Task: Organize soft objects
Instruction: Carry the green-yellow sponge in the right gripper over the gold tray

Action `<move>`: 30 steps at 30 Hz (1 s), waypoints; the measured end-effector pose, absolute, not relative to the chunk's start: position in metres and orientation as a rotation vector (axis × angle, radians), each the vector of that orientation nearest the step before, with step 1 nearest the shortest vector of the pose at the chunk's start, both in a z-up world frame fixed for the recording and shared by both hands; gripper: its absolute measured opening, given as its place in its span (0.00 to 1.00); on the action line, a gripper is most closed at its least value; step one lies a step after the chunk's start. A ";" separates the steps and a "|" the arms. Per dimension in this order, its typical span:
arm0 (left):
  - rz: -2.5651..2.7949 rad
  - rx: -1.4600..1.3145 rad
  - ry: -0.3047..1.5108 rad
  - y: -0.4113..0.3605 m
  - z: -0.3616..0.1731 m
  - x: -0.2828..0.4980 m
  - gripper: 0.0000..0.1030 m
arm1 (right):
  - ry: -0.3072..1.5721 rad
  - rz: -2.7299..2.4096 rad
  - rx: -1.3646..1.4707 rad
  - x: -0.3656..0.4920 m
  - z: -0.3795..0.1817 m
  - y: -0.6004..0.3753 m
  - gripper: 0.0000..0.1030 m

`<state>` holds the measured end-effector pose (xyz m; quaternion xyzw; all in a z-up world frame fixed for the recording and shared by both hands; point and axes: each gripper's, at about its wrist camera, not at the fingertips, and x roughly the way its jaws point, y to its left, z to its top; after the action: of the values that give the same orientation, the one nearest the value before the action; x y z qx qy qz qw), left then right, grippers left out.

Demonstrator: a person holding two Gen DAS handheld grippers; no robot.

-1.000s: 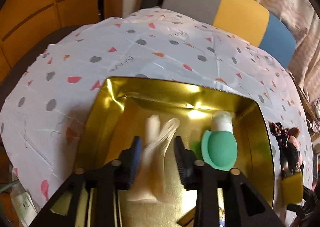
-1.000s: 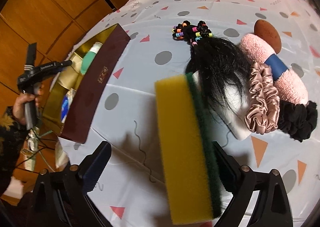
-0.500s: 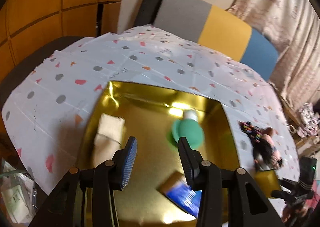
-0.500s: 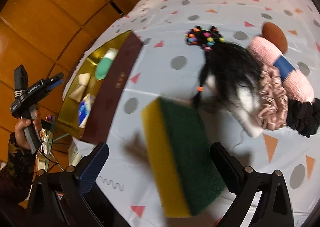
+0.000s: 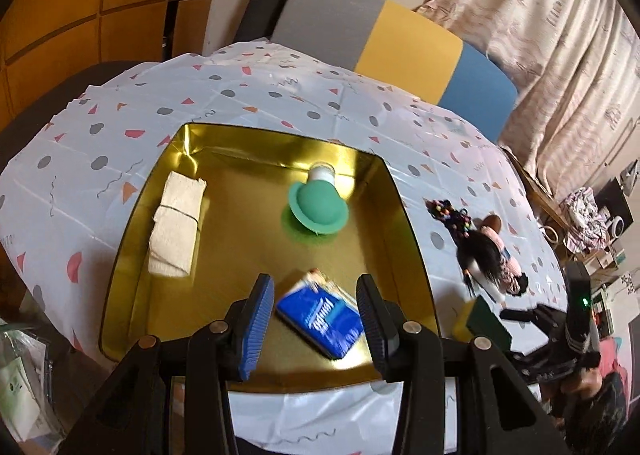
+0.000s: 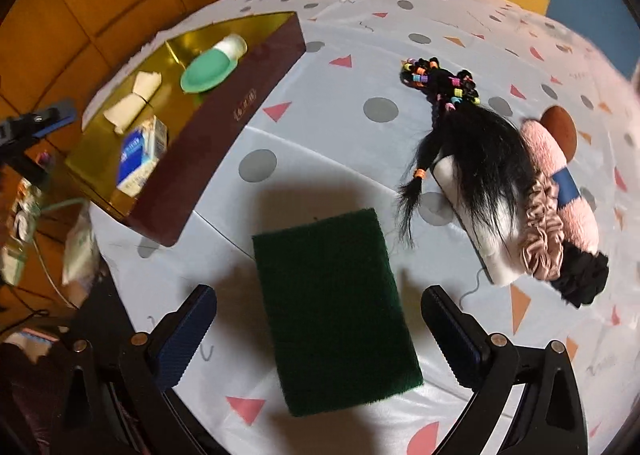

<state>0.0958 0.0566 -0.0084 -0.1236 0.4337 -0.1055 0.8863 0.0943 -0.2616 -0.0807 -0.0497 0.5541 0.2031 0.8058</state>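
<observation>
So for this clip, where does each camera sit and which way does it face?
Left wrist: on the left tongs, open, looking down into the gold box at the tissue pack; own fingers show.
Right wrist: on the right tongs, open, looking down at the sponge on the tablecloth; own fingers show.
Shared: the box, sponge, hair pieces, each other's tongs.

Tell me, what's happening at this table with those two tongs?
A person is sorting soft things into a gold-lined box. A folded white cloth, a green puff and a blue tissue pack already lie inside. The left tongs hang open and empty above the pack. The right tongs stand open over a green-topped sponge lying on the tablecloth; hair pieces and scrunchies wait beside it.
</observation>
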 end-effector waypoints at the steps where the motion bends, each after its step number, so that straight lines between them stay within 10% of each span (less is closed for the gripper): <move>1: -0.219 -0.246 0.899 0.055 -0.009 0.092 0.42 | 1.190 0.424 -0.125 0.096 -0.083 -0.260 1.00; 6: -0.187 -0.170 0.872 0.048 -0.009 0.077 0.44 | 1.190 0.359 -0.227 0.096 -0.094 -0.247 0.71; 30: -0.097 -0.116 0.836 0.053 -0.016 0.056 0.46 | 1.130 0.211 -0.167 0.087 -0.101 -0.238 0.67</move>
<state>0.0561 0.0535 -0.0157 -0.0565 0.4057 -0.0471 0.9110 0.0869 -0.2380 -0.1014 -0.0787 0.5336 0.0997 0.8361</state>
